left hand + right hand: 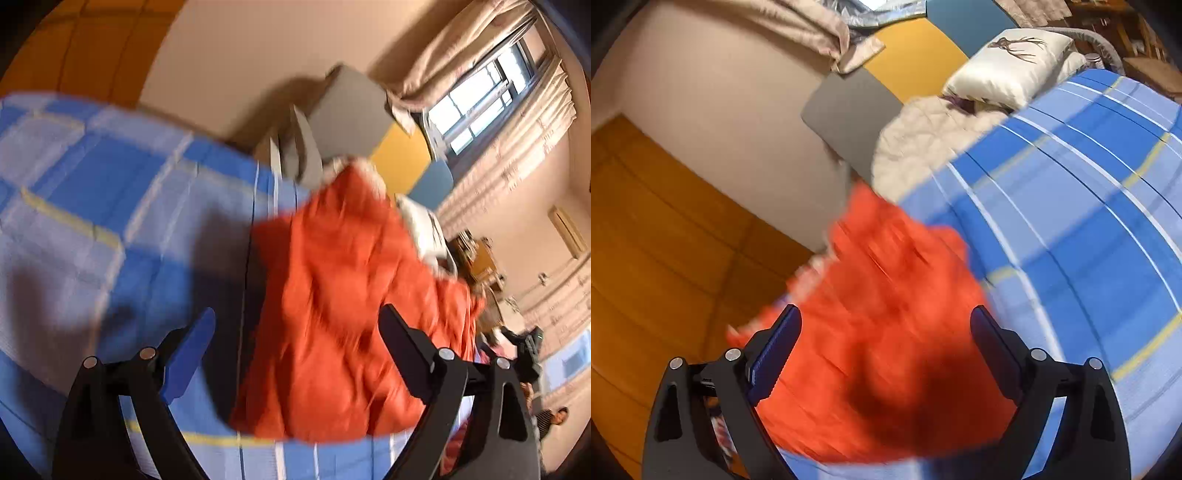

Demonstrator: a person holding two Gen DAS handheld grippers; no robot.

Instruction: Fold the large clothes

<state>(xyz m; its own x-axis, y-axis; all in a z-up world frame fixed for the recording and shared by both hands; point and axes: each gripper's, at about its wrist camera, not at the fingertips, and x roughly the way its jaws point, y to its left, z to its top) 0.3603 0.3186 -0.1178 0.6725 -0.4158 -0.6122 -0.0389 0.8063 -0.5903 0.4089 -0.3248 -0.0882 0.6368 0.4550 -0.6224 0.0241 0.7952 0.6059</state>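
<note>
An orange-red garment point(343, 295) lies crumpled on a bed with a blue plaid cover point(92, 192). It is motion-blurred in both views. My left gripper point(297, 317) is open and empty, hovering above the garment's near edge. My right gripper point(886, 317) is also open and empty, above the same garment point(886, 314), which lies at the edge of the plaid bed cover point(1071, 221). I cannot tell whether the fingers touch the cloth.
A cream quilt point(923, 140) and a white pillow with a deer print point(1008, 66) lie at the head of the bed. A grey, yellow and blue headboard point(857, 110) stands behind. Wooden floor point(665, 240) lies beside the bed. Curtains and a window point(480, 99) are further off.
</note>
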